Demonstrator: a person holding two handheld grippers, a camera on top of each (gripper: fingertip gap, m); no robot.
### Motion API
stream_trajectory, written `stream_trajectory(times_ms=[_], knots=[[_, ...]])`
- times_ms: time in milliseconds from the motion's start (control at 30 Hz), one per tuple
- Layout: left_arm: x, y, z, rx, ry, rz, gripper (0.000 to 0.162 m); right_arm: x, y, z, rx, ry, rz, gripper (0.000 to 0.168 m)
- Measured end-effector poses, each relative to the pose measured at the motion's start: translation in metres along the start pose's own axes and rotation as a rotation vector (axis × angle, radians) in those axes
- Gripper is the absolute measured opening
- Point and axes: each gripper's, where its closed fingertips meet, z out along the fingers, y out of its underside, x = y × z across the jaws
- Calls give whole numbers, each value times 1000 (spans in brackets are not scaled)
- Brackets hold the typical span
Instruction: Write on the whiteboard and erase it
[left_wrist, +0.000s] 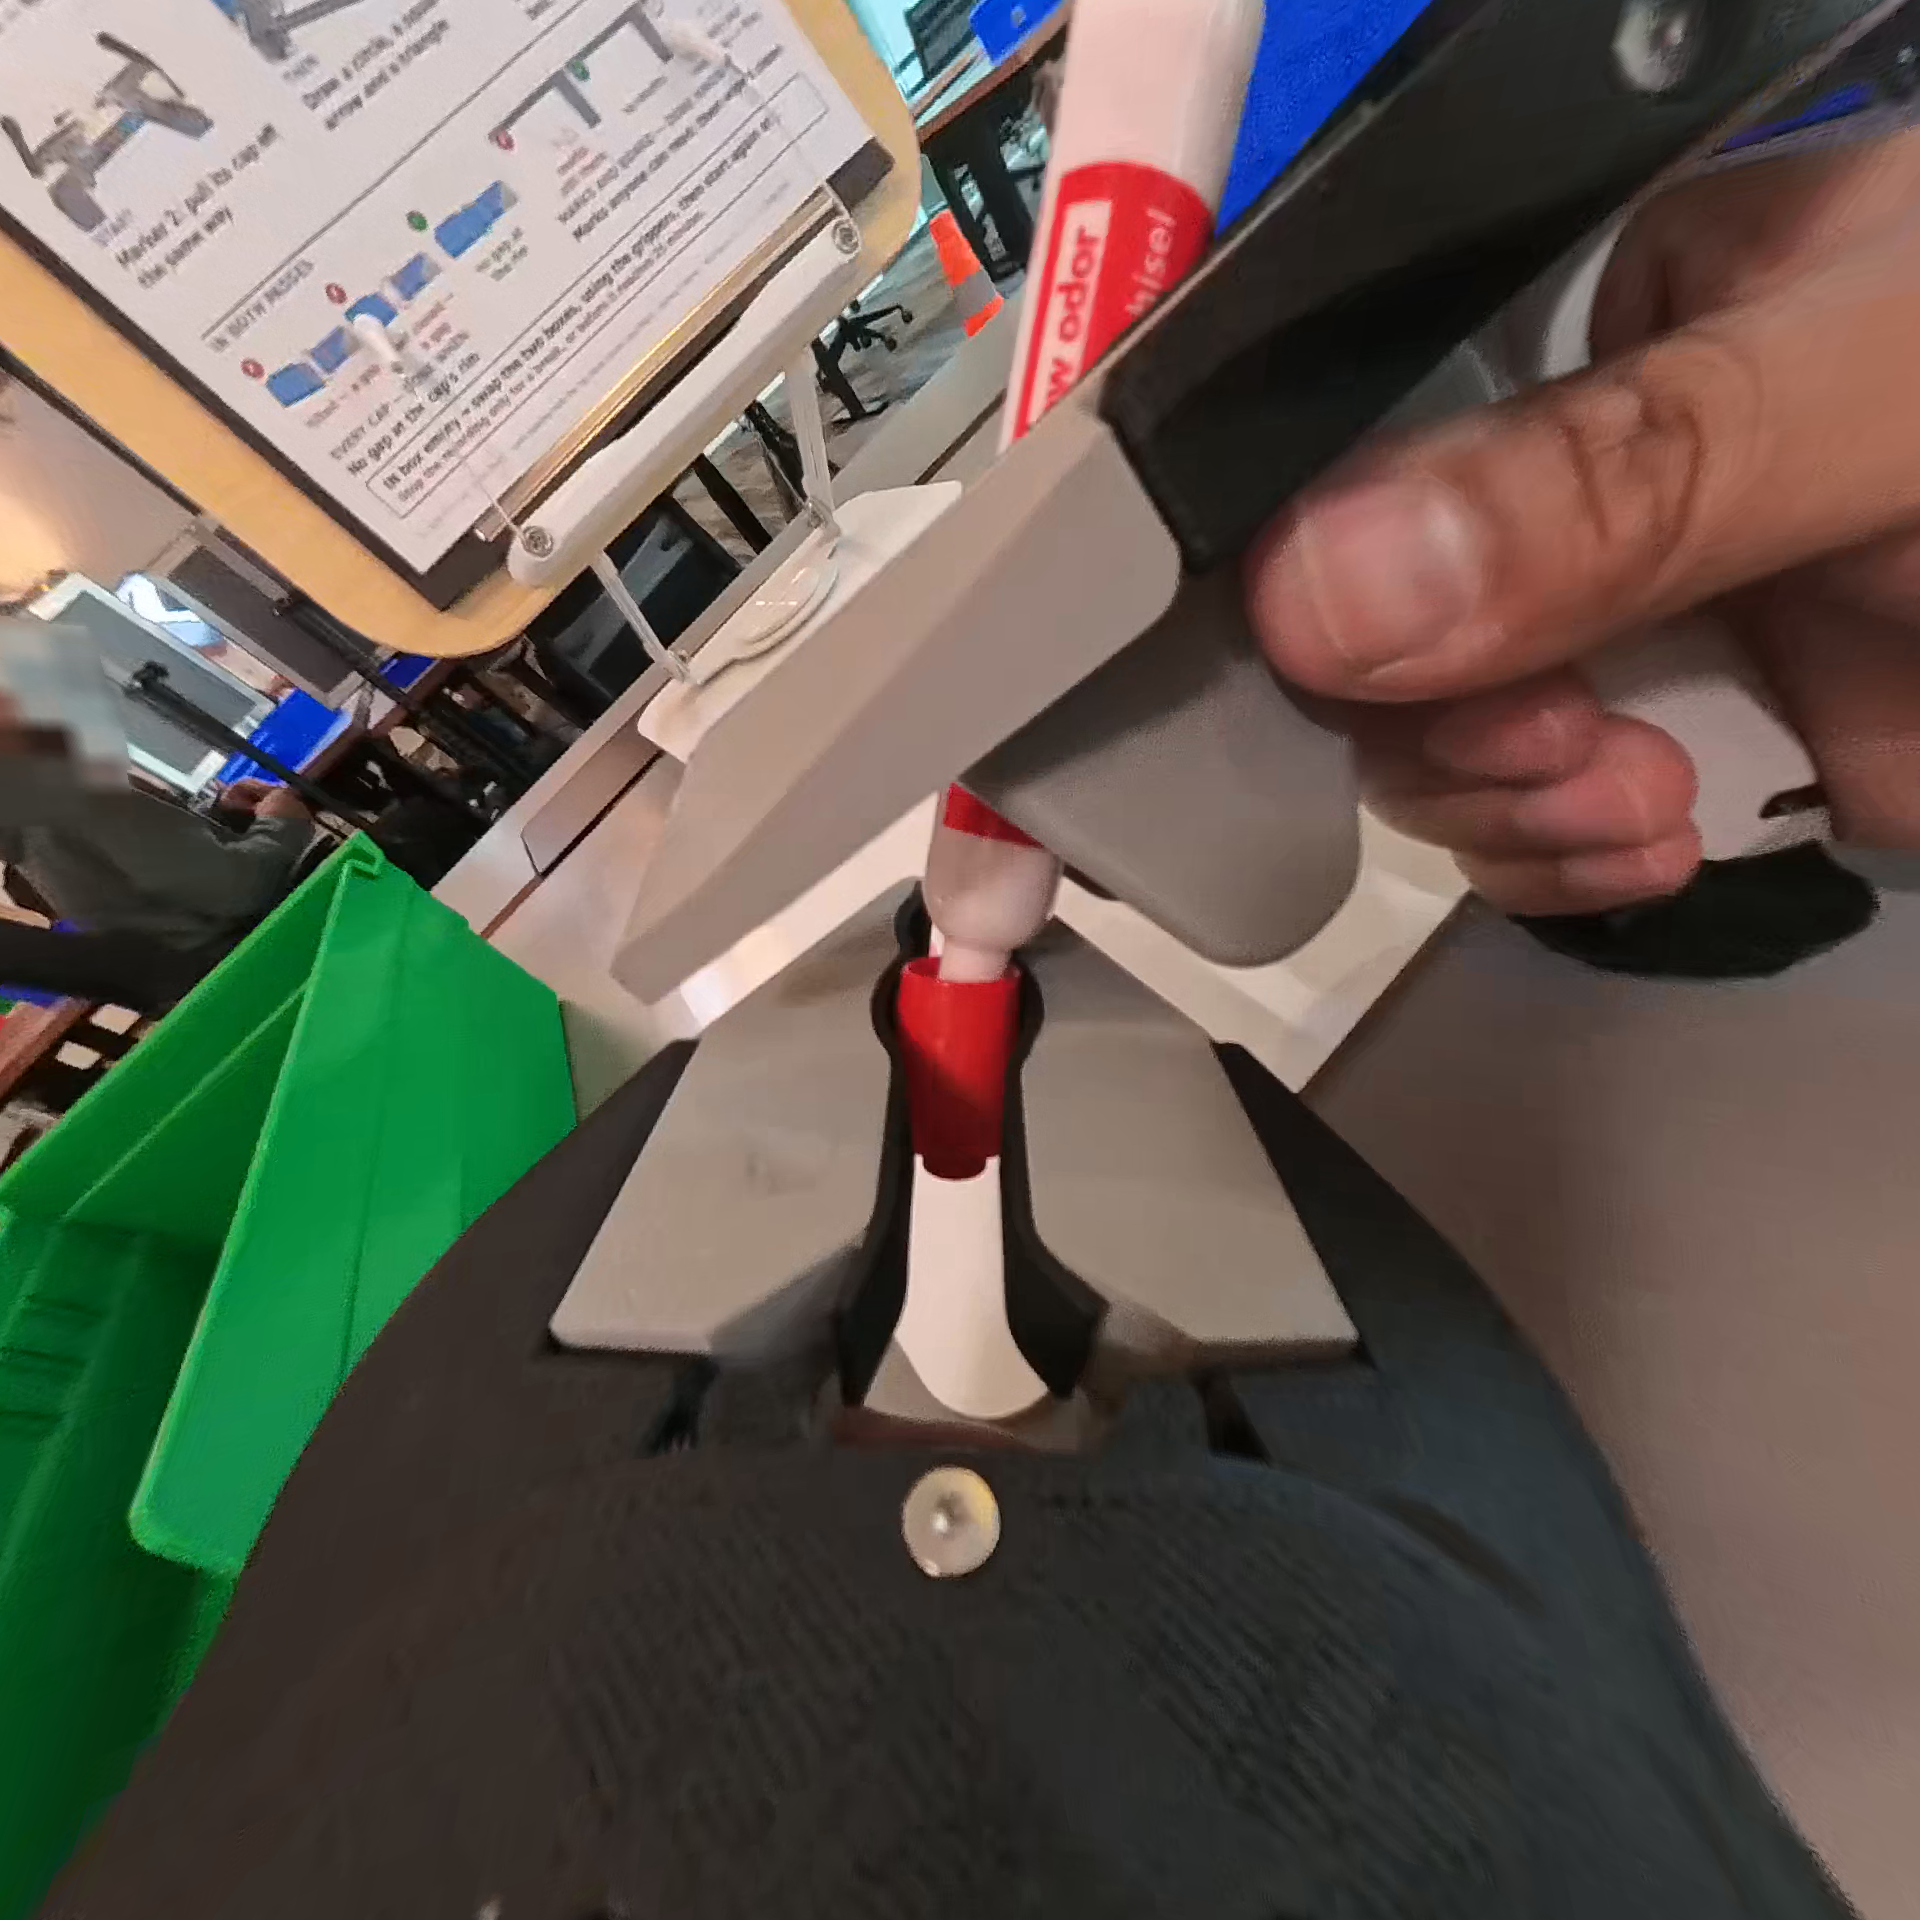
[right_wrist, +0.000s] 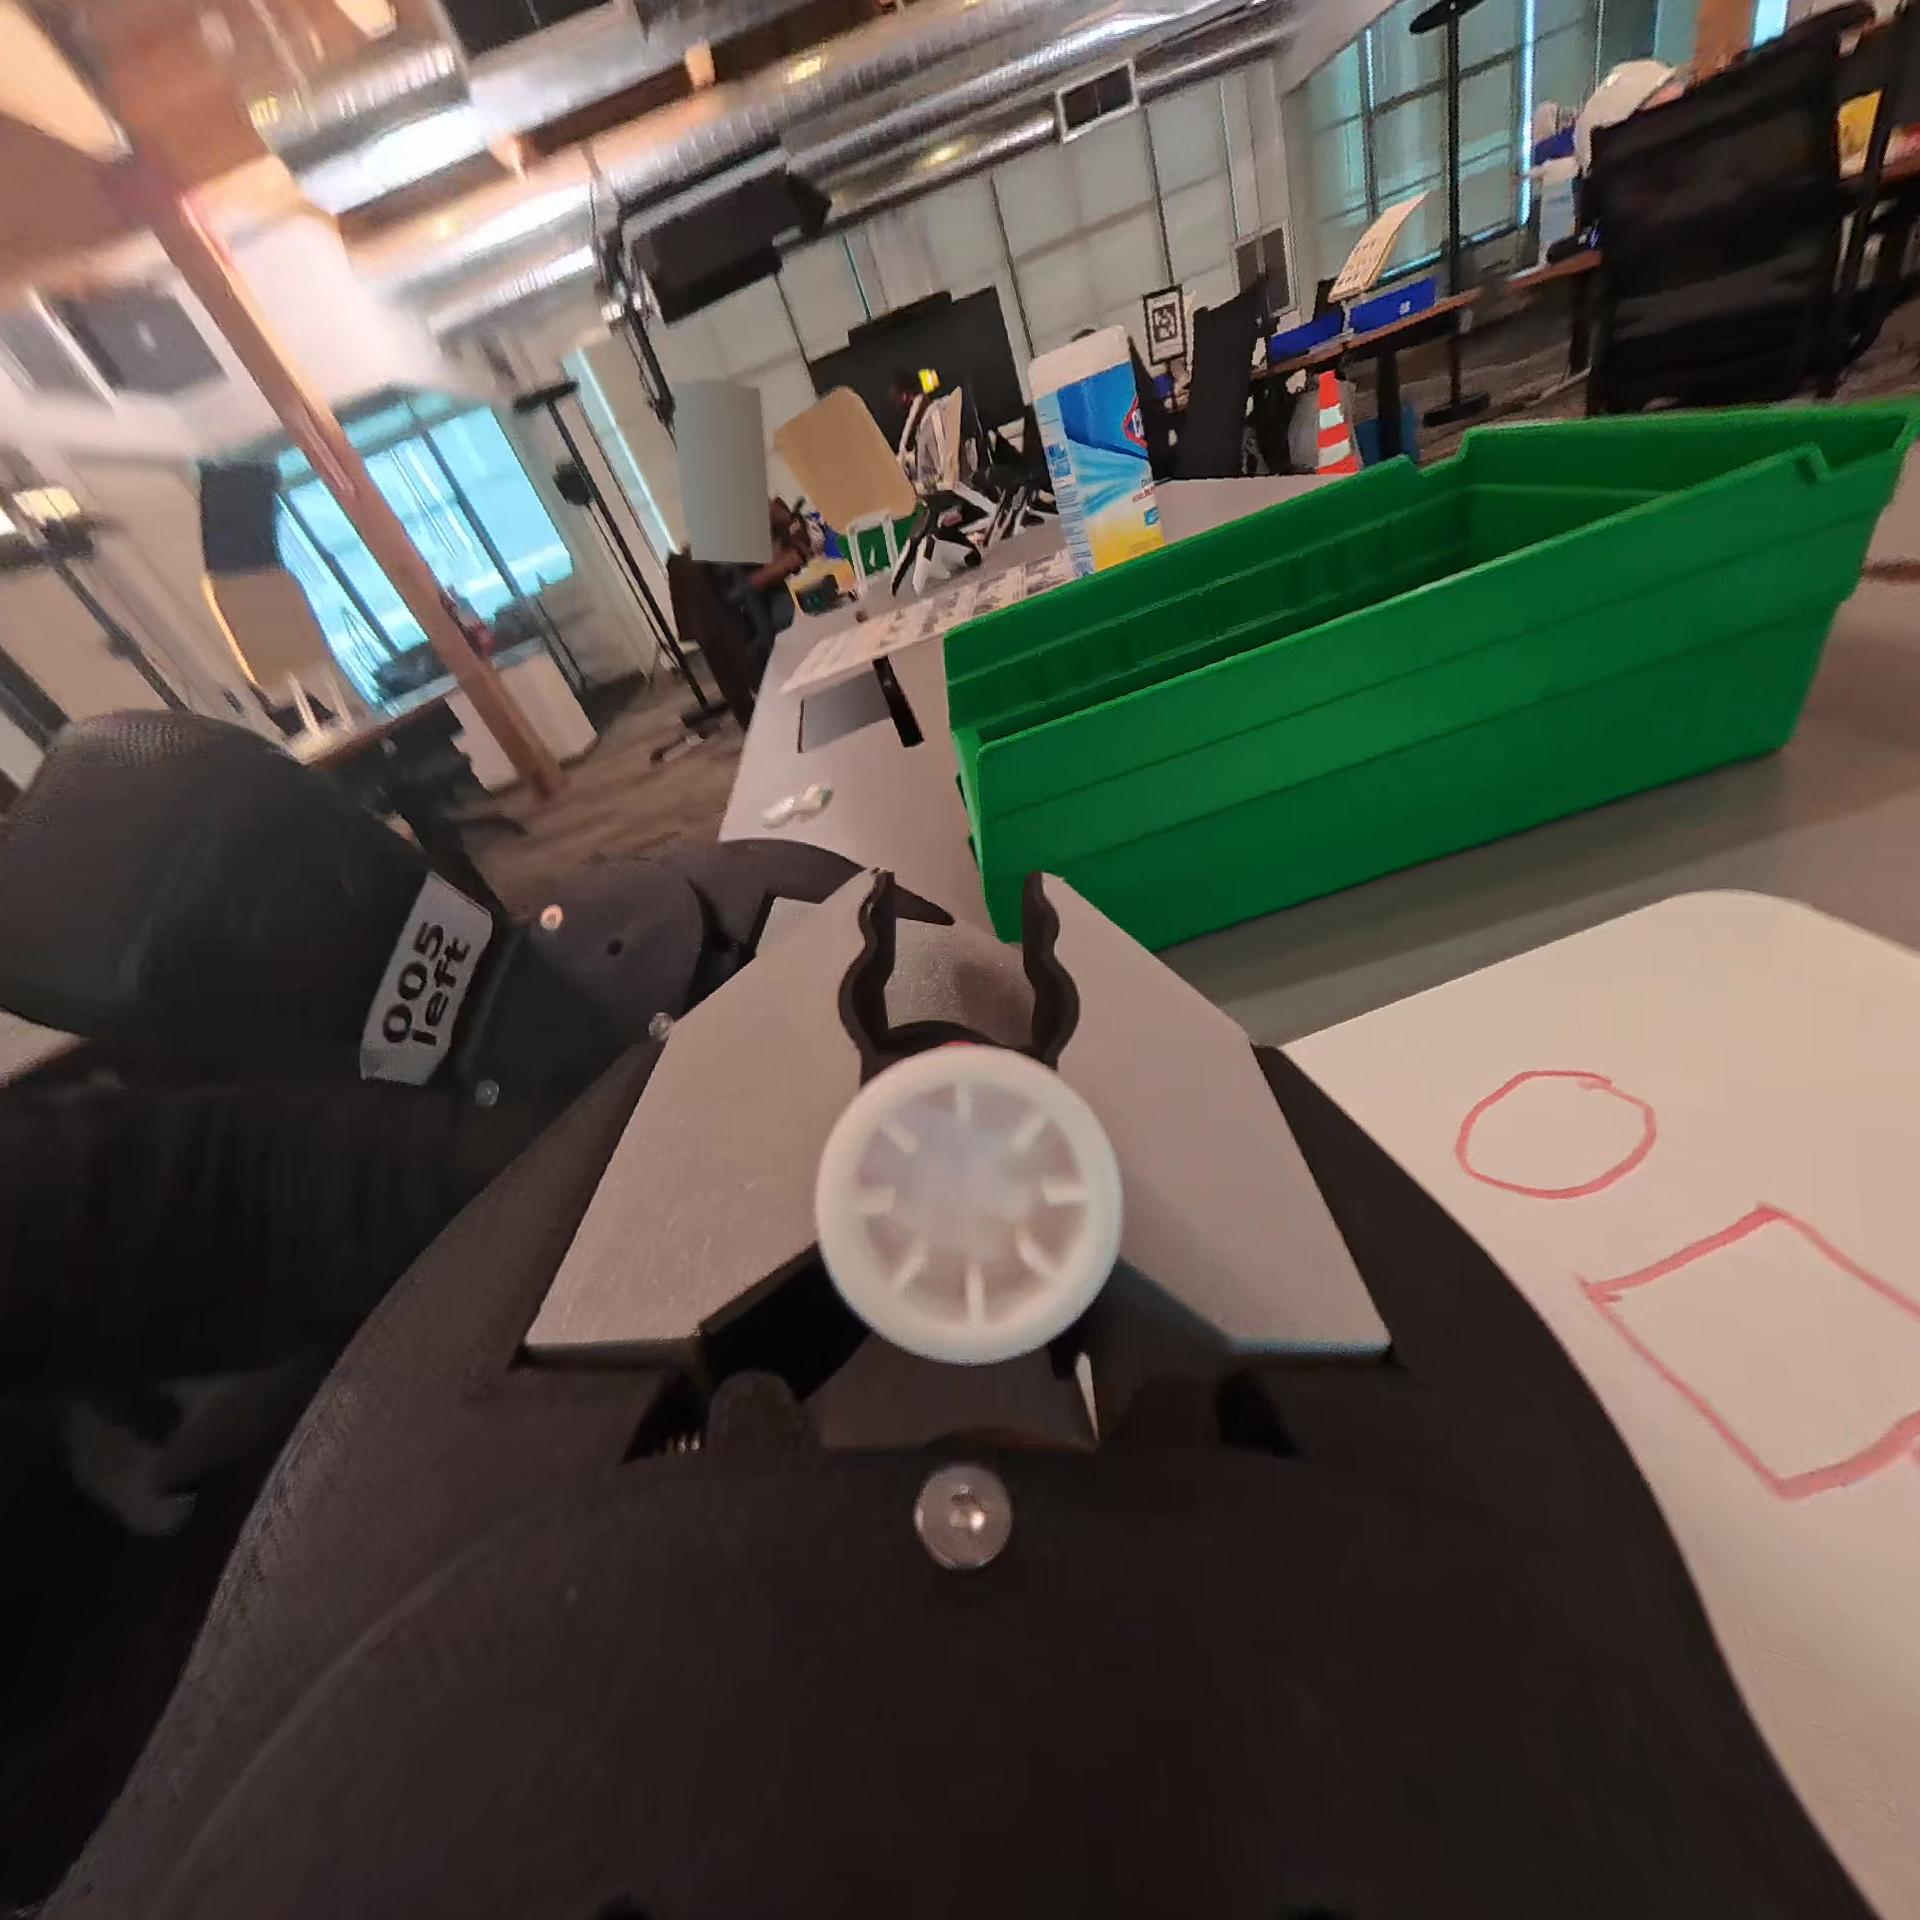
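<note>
Recapping: left tool (left_wrist: 956, 1049) clamped on red cap (left_wrist: 954, 1070), right tool (right_wrist: 961, 997) clamped on marker (right_wrist: 968, 1203) just beside the whiteboard (right_wrist: 1662, 997); nib end sits in cap mouth, so keep axes collinear and push straight until it seats.

Bin (right_wrist: 1403, 748) on table (right_wrist: 1558, 883) at 1 o'clock, behind whiteboard (right_wrist: 1662, 1039) at 3 o'clock; wipes canister (right_wrist: 1096, 457) behind bin at 12.
</note>
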Motion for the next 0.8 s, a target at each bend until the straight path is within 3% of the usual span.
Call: stream_trajectory(times_ms=[67, 200, 367, 567, 733, 800], knots=[[3, 0, -2, 10, 30, -2, 7, -3, 0, 3, 0, -43, -10, 23], [29, 0, -8, 11, 295, -69, 7, -19, 10, 1, -128, -149, -217, 23], [55, -5, -21, 20, 512, -113, 5, -38, 14, 0, -140, -276, -234, 22], [37, -13, -19, 72, 459, -246, 6, -29, 1, 1, -50, -151, -205, 22], [31, -1, -7, -19, 252, -94, 6, -5, -1, 3, -5, 1, -30, 23], [33, 6, -3, -70, 225, -37, 5, -11, 3, 6, -19, -18, -79, 22]])
